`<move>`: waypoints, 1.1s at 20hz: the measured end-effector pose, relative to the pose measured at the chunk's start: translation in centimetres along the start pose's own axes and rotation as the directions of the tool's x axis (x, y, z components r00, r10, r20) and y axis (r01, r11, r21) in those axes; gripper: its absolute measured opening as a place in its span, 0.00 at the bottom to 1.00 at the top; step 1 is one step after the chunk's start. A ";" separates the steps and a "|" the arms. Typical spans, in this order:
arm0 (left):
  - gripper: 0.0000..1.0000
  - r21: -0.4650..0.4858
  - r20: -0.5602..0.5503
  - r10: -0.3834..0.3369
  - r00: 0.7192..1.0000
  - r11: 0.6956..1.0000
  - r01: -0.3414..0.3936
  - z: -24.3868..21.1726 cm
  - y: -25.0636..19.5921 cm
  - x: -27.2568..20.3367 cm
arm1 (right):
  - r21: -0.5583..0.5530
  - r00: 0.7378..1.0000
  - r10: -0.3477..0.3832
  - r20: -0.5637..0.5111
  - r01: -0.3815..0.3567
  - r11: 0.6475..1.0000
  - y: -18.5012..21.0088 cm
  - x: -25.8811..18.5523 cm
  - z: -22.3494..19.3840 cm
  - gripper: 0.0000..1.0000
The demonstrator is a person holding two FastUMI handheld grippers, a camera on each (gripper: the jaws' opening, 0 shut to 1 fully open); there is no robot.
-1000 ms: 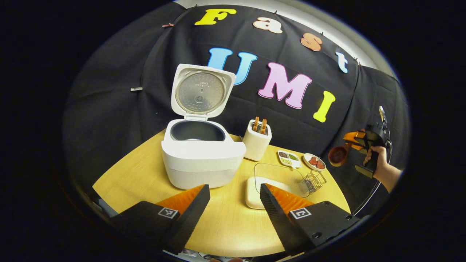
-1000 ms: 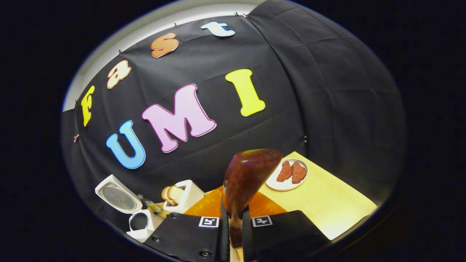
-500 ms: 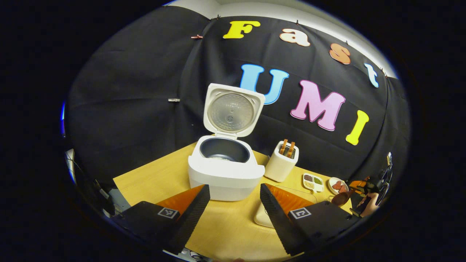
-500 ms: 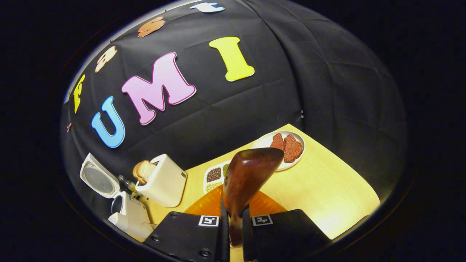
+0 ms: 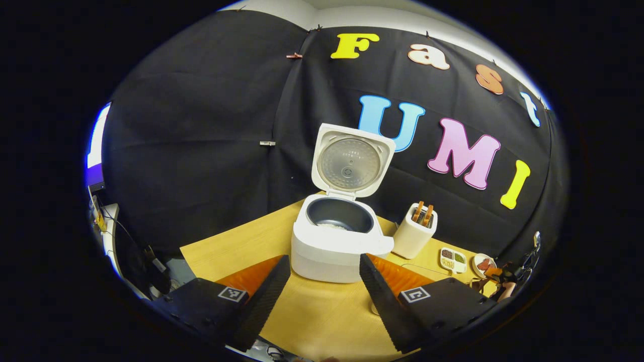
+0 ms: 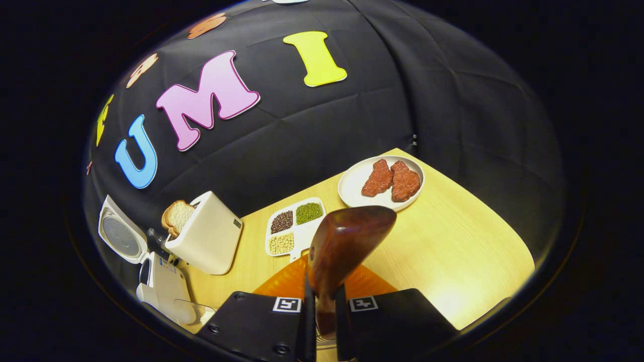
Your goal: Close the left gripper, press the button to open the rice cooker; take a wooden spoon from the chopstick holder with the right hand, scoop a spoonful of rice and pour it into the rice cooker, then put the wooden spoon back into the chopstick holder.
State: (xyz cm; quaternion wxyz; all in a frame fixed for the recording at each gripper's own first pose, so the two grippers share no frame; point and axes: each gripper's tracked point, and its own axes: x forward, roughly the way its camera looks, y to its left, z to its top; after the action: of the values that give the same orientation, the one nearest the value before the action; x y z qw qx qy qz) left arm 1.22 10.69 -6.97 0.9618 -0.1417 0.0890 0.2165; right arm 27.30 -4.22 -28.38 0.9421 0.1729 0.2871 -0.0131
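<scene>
One wooden spoon (image 6: 336, 251), R jaws' view.

Two handheld grippers, left gripper (image 5: 325, 281) with sawtooth-edged fingers, right gripper (image 6: 322, 322), black bodies, square black-and-white markers, round screws

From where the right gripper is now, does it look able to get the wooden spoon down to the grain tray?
Probably yes. The right gripper is shut on the wooden spoon, whose bowl hangs just in front of the grain tray. Nothing stands between them; the toaster and the meat plate sit off to either side.
</scene>
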 end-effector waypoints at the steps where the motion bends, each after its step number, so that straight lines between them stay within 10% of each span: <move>1: 0.96 0.003 0.006 -0.005 1.000 1.000 0.005 0.4 0.0 0.2 | 0.001 1.000 0.006 0.008 -0.006 1.000 0.2 -0.2 -0.1 0.21; 2: 0.96 0.006 0.016 -0.012 1.000 1.000 0.012 0.8 -0.1 0.5 | 0.005 1.000 0.011 0.007 -0.011 1.000 0.4 -0.6 -0.1 0.23; 6: 0.95 0.029 0.079 -0.026 0.997 0.999 0.024 4.3 0.2 2.0 | -0.063 1.000 -0.008 0.005 0.009 0.998 0.1 -3.0 -0.4 1.00; 13: 0.95 0.199 0.244 -0.068 0.967 0.980 0.018 12.9 -1.1 4.7 | -0.185 0.983 -0.039 0.177 0.072 0.980 -0.5 -11.8 3.5 0.98; 22: 0.95 0.180 0.261 -0.164 0.951 0.977 0.119 23.4 -7.1 7.5 | -0.225 0.945 -0.019 0.327 0.098 0.969 2.2 -22.2 6.7 0.98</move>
State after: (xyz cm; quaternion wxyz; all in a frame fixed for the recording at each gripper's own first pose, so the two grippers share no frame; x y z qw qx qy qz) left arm 13.58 14.76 14.99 0.9862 -0.0379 -0.0381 0.1566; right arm 12.62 -6.08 -10.39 0.9893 0.0454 0.1340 -0.0348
